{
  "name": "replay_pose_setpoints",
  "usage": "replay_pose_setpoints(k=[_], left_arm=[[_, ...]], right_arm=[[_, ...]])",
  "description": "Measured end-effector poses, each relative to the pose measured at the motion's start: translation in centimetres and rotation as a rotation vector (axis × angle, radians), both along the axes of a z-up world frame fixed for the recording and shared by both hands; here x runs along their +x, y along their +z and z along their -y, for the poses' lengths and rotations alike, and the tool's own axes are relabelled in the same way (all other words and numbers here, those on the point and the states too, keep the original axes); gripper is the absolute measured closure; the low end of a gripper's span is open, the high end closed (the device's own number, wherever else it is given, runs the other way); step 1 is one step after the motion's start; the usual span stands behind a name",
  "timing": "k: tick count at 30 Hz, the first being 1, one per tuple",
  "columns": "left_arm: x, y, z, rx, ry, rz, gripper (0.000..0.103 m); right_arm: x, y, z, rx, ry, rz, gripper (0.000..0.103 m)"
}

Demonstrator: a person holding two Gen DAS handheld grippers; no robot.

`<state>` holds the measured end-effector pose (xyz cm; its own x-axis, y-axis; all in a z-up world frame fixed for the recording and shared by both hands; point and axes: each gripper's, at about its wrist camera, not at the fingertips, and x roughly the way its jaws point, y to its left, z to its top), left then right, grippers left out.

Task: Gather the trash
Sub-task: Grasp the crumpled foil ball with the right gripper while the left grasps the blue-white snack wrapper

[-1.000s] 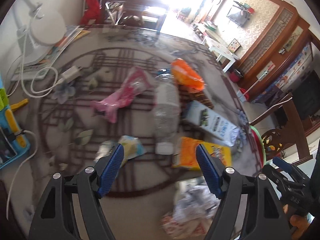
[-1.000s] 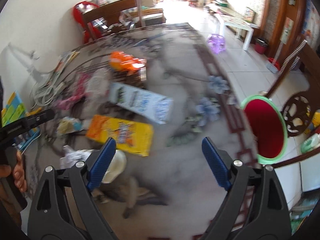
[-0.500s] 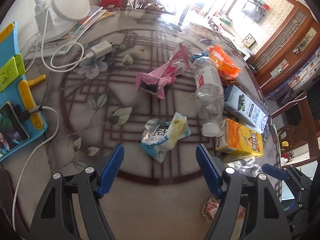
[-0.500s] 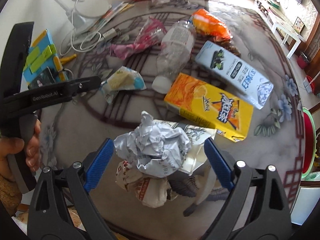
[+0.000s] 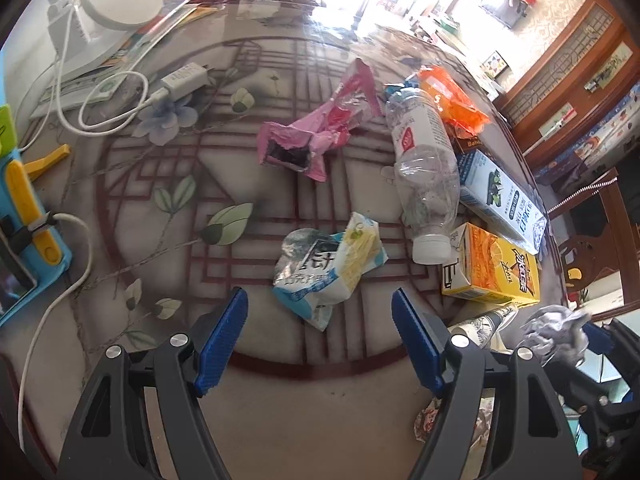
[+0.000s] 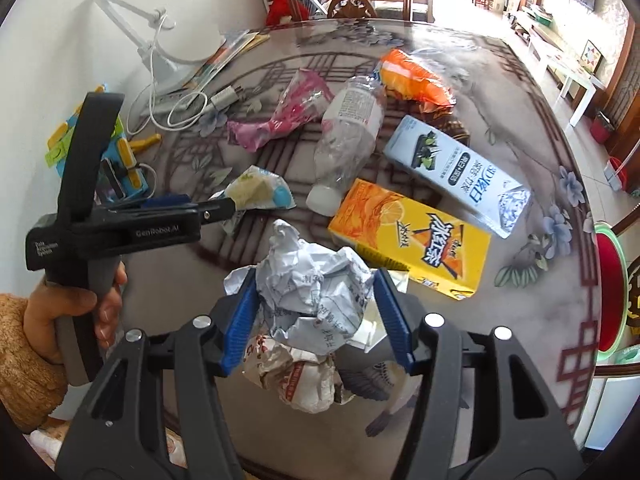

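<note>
The crumpled paper ball (image 6: 316, 292) sat between the blue pads of the right gripper (image 6: 314, 314), whose jaws had just been closing on it; whether they gripped firmly was unclear. Springy paper could slip free. The left gripper (image 5: 320, 336) hung open above the blue-white wrapper (image 5: 328, 270) on the table (image 5: 280, 408).

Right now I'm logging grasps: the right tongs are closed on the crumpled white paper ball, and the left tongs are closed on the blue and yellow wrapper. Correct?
Not quite. The left tongs are open and empty; the blue and yellow wrapper lies on the table beyond them, as the left wrist view shows. The right tongs are indeed closed on the crumpled white paper ball.
</note>
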<state>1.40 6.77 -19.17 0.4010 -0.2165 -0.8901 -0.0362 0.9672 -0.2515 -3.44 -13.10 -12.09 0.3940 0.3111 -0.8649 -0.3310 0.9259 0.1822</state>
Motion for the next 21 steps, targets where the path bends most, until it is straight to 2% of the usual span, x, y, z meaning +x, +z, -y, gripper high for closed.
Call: replay_pose_setpoints(k=[12, 14, 17, 21], left_arm=[[1.4, -1.4, 1.2, 0.053, -0.036, -0.028, 0.034], [1.5, -1.7, 1.2, 0.049, -0.04, -0.035, 0.044], [1.4, -2.0, 1.2, 0.042, -0.044, -0.045, 0.052], [1.4, -2.3, 0.9, 0.035, -0.038, -0.052, 0.06]], right_arm=[[0.4, 0.1, 1.0, 0.025, -0.041, -0.007, 0.046], [0.3, 0.1, 1.0, 0.024, -0.039, -0.006, 0.046], [0.4, 0.1, 1.0, 0.024, -0.035, -0.008, 0.046], [0.4, 0.1, 0.8, 0.021, -0.028, -0.008, 0.046]])
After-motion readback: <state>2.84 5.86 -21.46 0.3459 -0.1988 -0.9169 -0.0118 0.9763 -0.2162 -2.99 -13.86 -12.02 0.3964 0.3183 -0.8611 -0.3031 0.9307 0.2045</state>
